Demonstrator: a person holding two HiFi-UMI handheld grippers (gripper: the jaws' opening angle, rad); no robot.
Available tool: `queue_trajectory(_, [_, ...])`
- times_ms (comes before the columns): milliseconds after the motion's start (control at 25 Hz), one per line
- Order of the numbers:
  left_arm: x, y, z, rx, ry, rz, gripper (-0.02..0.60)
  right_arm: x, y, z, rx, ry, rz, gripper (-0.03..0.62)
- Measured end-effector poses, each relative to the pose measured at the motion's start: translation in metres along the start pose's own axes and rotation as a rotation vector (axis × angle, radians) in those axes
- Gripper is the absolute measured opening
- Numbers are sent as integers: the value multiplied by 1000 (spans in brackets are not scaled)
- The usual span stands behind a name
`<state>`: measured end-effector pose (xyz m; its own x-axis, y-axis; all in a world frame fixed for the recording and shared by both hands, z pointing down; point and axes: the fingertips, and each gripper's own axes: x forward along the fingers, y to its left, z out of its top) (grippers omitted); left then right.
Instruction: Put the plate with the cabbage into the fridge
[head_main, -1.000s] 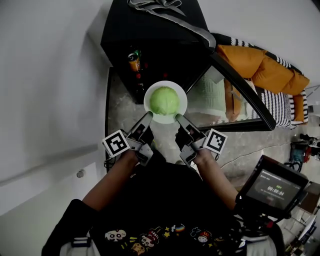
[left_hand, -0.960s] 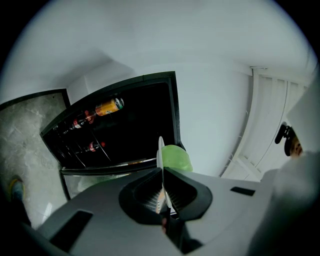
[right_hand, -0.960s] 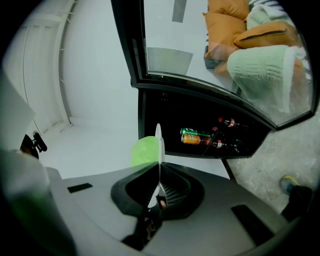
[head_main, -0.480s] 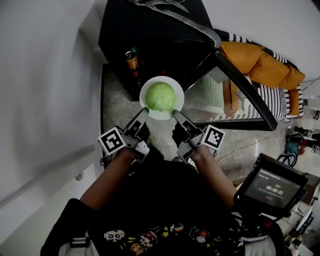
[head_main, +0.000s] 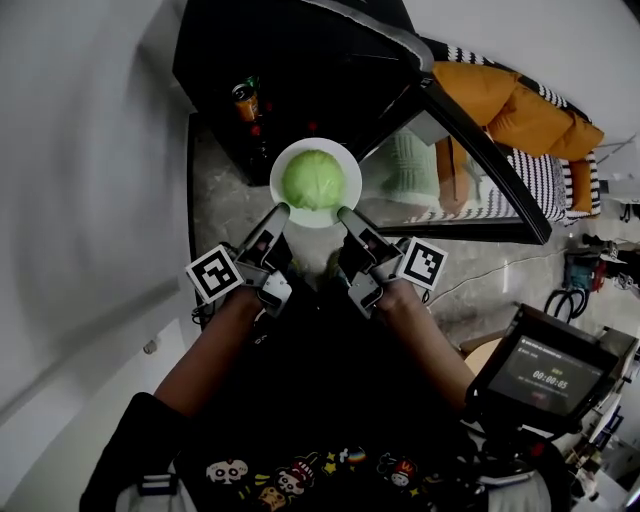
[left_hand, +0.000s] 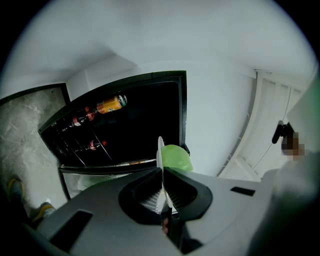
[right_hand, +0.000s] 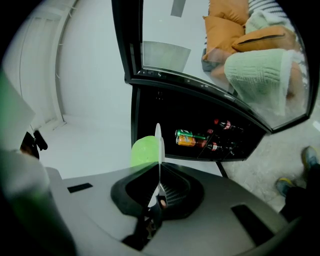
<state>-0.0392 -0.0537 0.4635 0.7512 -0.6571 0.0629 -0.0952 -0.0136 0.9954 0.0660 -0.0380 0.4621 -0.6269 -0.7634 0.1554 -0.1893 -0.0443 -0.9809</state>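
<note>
A white plate (head_main: 347, 170) carries a round green cabbage (head_main: 313, 179) and hangs in the air in front of the open black fridge (head_main: 290, 70). My left gripper (head_main: 277, 211) is shut on the plate's near left rim, and my right gripper (head_main: 345, 213) is shut on its near right rim. In the left gripper view the plate (left_hand: 160, 150) shows edge-on between the jaws with the cabbage (left_hand: 177, 157) to its right. In the right gripper view the plate (right_hand: 158, 142) is again edge-on, the cabbage (right_hand: 144, 151) to its left.
The fridge door (head_main: 470, 170), with a glass pane, swings open to the right. Cans and bottles (head_main: 245, 100) lie on racks inside the fridge at the left. A white wall (head_main: 80, 170) runs along the left. A device with a screen (head_main: 545, 375) sits at the lower right.
Both grippers have carried the plate and cabbage up and a little left in the head view, closer to the fridge opening. Their hold on the rim is unchanged.
</note>
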Motion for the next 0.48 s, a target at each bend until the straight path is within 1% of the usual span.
queue_trajectory(200, [4,1,-1,-8,19,-7,11,-2,-4,1,7,-14,-23,17])
queue_trajectory(360, [-2,0,-3,18,-10,7,11,-1,-2,-1,-6,8,17,17])
queue_trajectory(480, [-6,-3,1,36,-33,7,11,1,-2,-4,-1,25,20,16])
